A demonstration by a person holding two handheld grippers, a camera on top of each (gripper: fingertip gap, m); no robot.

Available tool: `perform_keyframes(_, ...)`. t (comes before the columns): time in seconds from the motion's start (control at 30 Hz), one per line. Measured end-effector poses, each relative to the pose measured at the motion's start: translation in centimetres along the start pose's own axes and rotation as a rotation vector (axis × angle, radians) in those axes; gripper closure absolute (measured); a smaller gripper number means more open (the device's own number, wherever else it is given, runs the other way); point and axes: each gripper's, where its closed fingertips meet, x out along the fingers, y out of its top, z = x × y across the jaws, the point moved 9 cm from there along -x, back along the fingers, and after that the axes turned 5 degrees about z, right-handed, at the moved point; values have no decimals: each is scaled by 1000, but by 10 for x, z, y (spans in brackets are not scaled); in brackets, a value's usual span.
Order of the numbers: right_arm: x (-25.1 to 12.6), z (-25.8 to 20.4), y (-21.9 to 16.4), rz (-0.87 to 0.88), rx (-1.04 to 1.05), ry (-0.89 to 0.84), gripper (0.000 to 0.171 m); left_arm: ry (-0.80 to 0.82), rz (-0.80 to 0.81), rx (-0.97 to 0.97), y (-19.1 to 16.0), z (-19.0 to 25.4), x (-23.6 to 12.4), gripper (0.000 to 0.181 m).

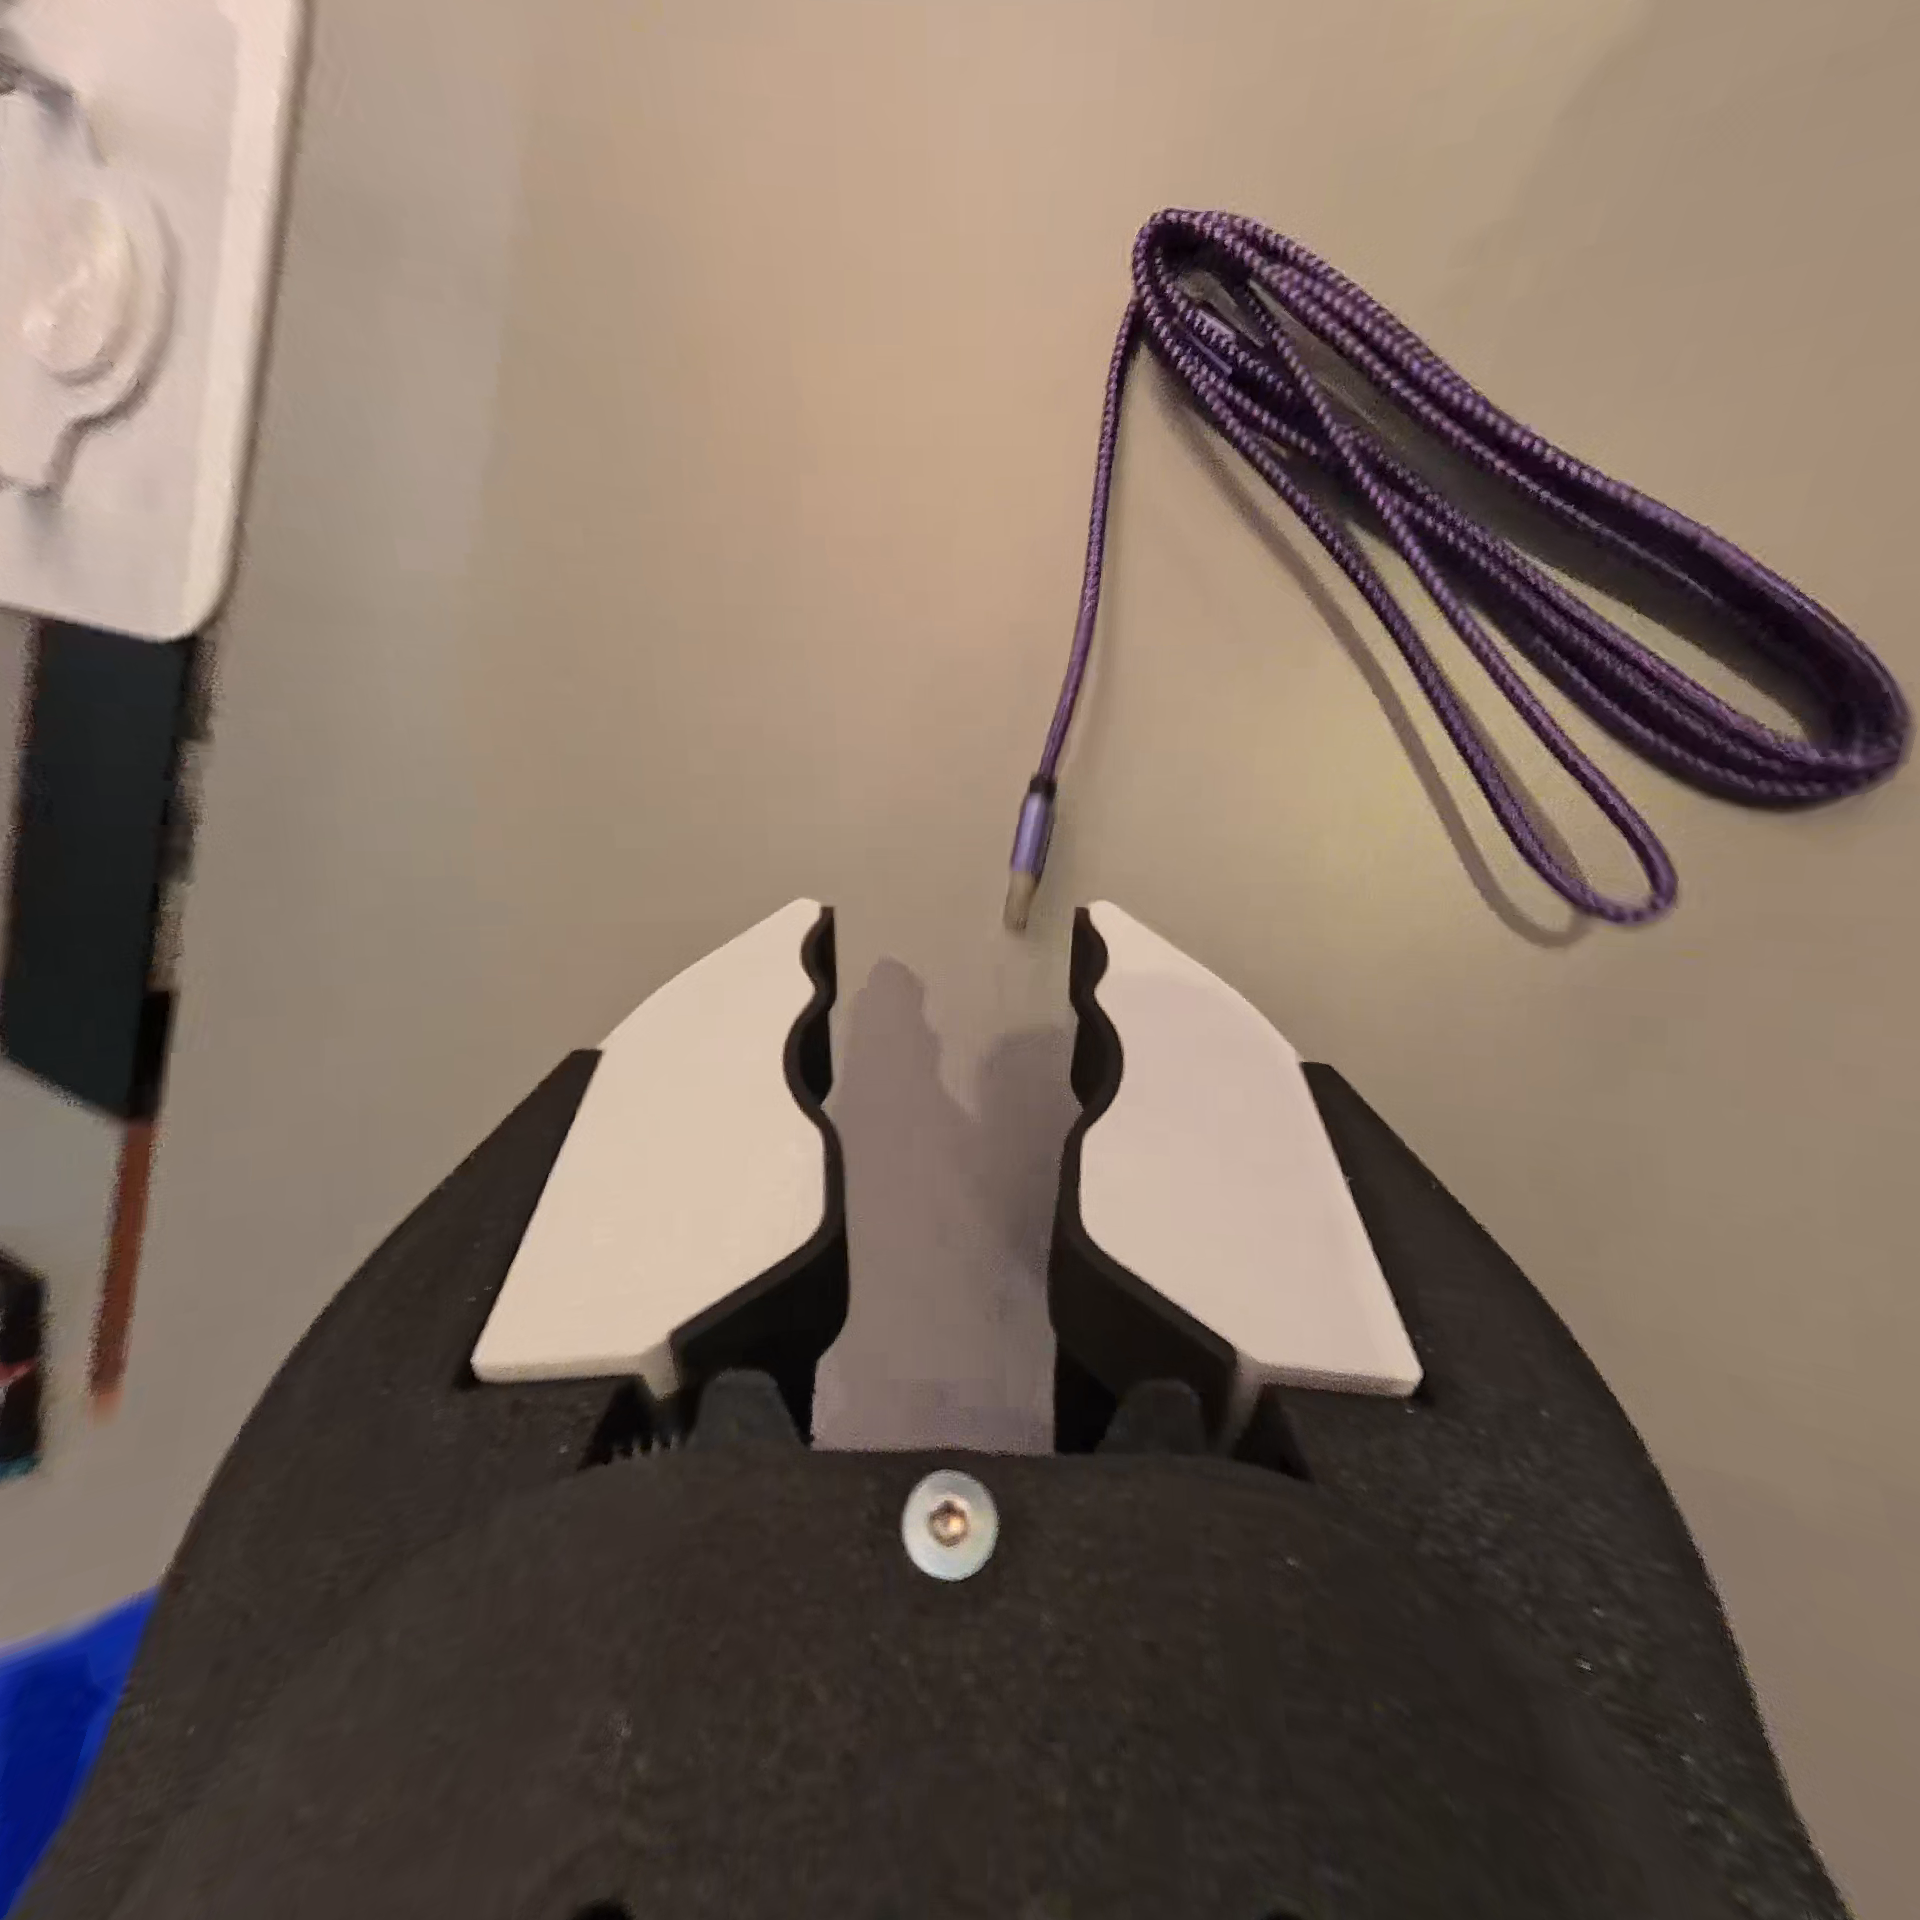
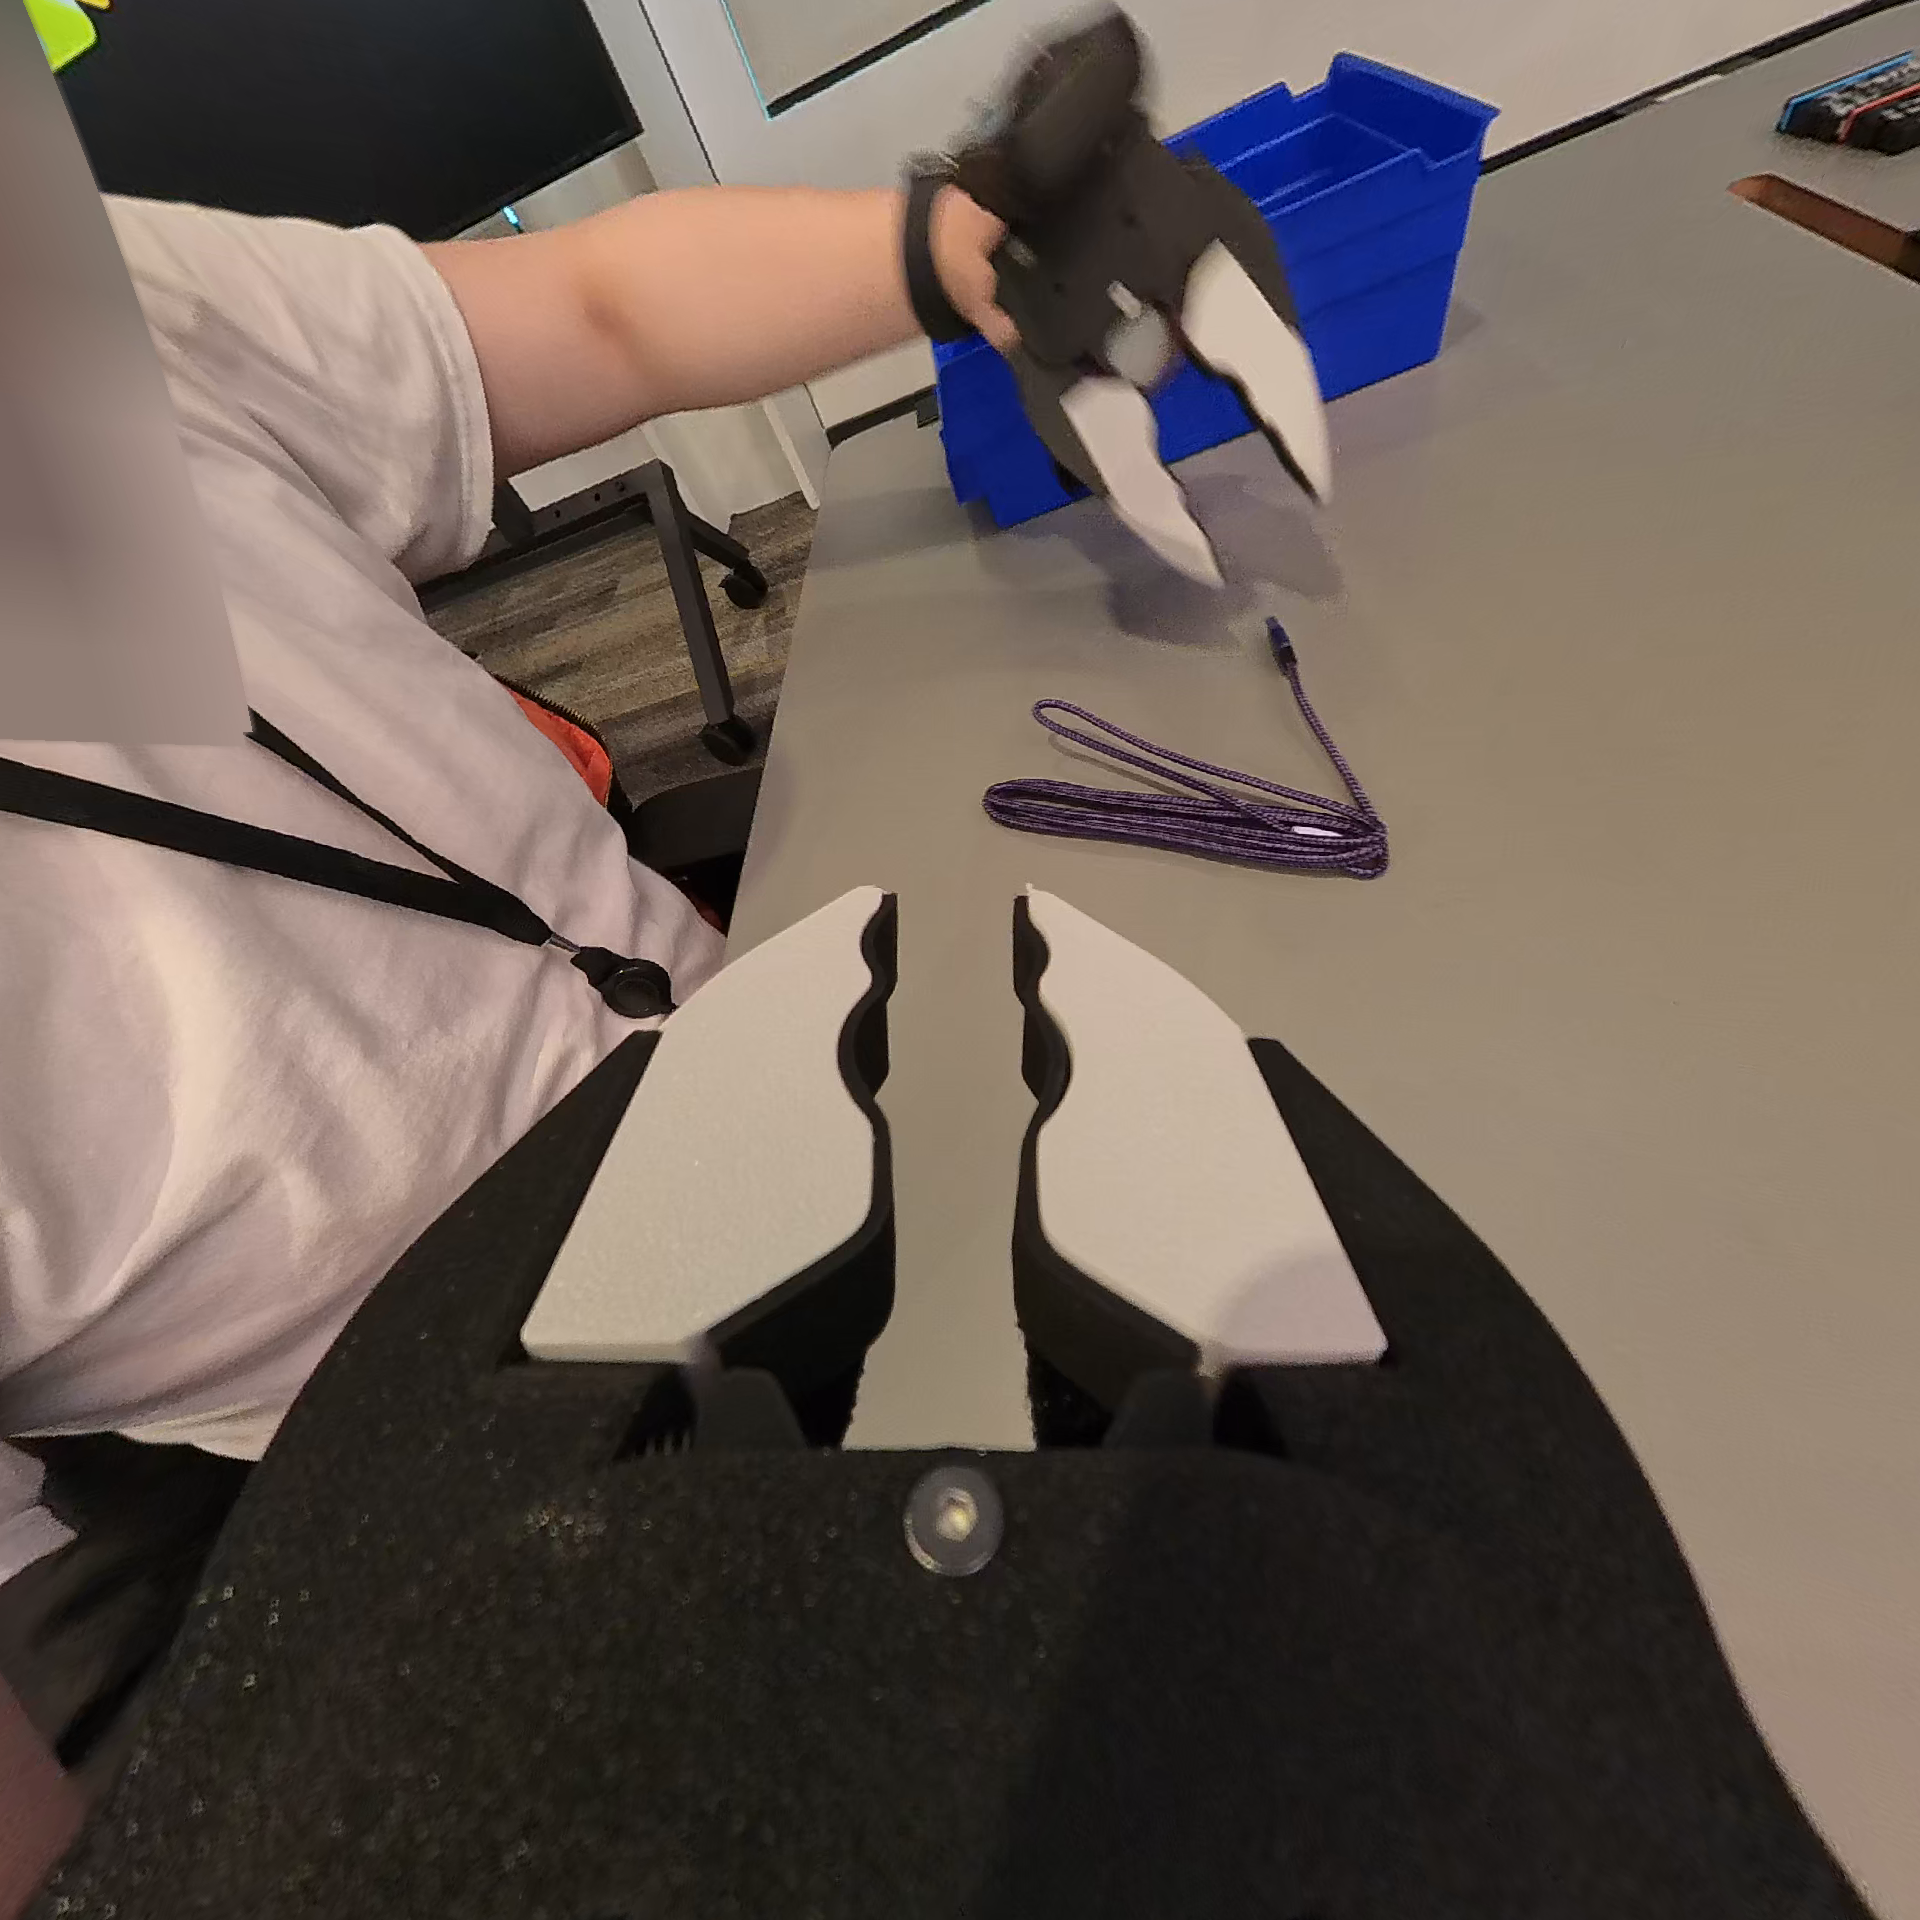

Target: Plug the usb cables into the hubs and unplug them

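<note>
Purple braided USB cable [image 1: 1475, 582] lies coiled on the grey table [image 1: 727, 520], its metal plug [image 1: 1029, 852] just ahead of the left gripper [image 1: 951, 920]. Both the left and the right gripper [image 2: 954, 899] hover with fingers apart, empty; a blue plastic bin [image 2: 1382, 239] sits beyond.

No writing, label, brand, number or sign can be read anywhere in either view.

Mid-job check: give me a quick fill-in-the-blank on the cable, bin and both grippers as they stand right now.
1. The braided cable on the table is ____ in colour.
2. The left gripper is open and holds ____.
3. The right gripper is ____, holding nothing.
4. The plastic bin is ____ in colour.

Missing words: purple; nothing; open; blue
</note>
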Motion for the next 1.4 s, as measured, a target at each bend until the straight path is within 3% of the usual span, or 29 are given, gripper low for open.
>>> perform_keyframes(0.13,-1,4,5,-17,8,0,151,213,55,36,-24,-31,-105,144)
perform_keyframes(0.23,5,8,11,-42,6,-3,151,276,-131,111,-78,-74,-169,148)
perform_keyframes(0.3,12,12,14,-46,5,-3,151,233,-266,91,-117,-98,-182,150)
perform_keyframes(0.47,34,22,20,-7,38,23,151,31,-497,93,-184,-124,-146,142)
perform_keyframes(0.6,49,27,21,-5,69,36,151,-57,-515,161,-206,-131,-114,137)
perform_keyframes(0.97,74,44,30,-24,120,72,151,-188,-506,275,-228,-141,-75,138)
perform_keyframes(1.23,87,48,31,-59,128,112,151,-252,-501,180,-233,-145,-70,145)
perform_keyframes(1.4,88,41,30,-58,109,128,152,-275,-584,130,-232,-144,-70,146)
